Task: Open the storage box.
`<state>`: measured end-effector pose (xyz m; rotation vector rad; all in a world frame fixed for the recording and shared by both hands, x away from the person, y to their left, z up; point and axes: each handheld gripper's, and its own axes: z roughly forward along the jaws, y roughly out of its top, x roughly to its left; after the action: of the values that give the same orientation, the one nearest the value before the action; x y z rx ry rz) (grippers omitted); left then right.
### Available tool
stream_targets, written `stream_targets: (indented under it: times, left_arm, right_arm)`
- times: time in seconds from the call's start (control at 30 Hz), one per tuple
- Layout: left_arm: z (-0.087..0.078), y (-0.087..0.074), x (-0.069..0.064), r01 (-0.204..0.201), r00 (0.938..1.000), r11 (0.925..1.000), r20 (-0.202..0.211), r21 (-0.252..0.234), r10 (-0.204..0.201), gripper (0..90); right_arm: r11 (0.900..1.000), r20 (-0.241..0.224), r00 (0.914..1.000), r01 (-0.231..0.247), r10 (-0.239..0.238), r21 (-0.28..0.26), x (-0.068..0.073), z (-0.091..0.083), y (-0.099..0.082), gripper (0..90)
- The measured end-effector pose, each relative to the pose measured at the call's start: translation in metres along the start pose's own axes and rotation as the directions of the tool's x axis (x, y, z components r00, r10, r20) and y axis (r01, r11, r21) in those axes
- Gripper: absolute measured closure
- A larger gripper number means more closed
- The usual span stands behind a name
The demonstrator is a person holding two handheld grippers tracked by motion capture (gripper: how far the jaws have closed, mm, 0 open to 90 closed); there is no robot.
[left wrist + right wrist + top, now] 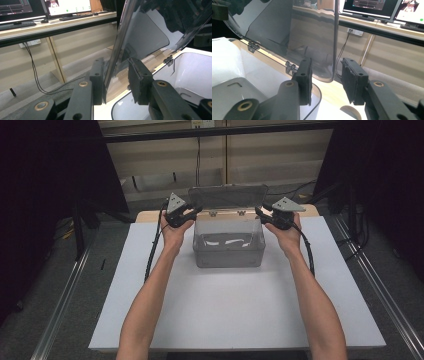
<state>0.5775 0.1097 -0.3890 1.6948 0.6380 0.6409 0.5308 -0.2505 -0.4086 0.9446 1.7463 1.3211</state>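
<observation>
A clear lidded box [228, 242] sits at the tabletop's [150, 310] far middle, its lid [227, 197] upright. Each spread hand-held gripper, left [192, 213] and right [260, 212], straddles one side edge of the lid without pinching it.

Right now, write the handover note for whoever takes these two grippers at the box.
Left gripper: jaws straddle the left edge of the clear smoky plastic lid; one jaw lies against it, the other stands off, so no firm pinch.
Right gripper: jaws straddle the lid's right edge with gaps on both sides, not gripping.
Things: the translucent grey plastic box sits at the back middle of the white table board. Its lid stands up on the rear hinges.
Done: box is open, both grippers are placed at the lid's edges.
Left: probably pinch both edges and swing the lid; which way, the pictures do not tell.
</observation>
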Motion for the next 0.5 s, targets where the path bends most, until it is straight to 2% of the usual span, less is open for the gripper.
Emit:
stream_targets:
  times: [0.03,0.13,0.2,0.3,0.5]
  left_arm:
    - [0.0,0.0,0.0,0.001,1.0,1.0,0.0,0.002,-0.001,67.1]
    - [0.002,0.001,0.0,0.01,0.9999,0.9999,-0.004,-0.007,-0.01,67.1]
    - [0.001,0.001,0.001,0.001,1.0,1.0,-0.002,0.004,-0.001,67.6]
    - [0.0,0.002,0.001,0.0,1.0,1.0,0.002,0.01,0.0,67.6]
    - [0.0,0.002,0.002,-0.01,0.9999,0.9998,0.005,0.015,0.01,68.2]
  right_arm:
    - [0.9999,-0.007,0.9999,-0.012,0.012,-0.004,0.001,0.001,0.0,60.9]
    - [1.0,-0.004,1.0,-0.002,0.002,-0.009,0.002,0.003,0.0,61.5]
    - [1.0,-0.009,1.0,0.0,0.0,-0.001,0.002,0.005,0.002,61.1]
    - [1.0,-0.011,0.9999,-0.007,0.007,-0.005,0.002,0.008,0.004,57.3]
    - [0.9995,-0.021,0.9994,-0.029,0.029,-0.013,-0.001,0.014,0.001,61.1]
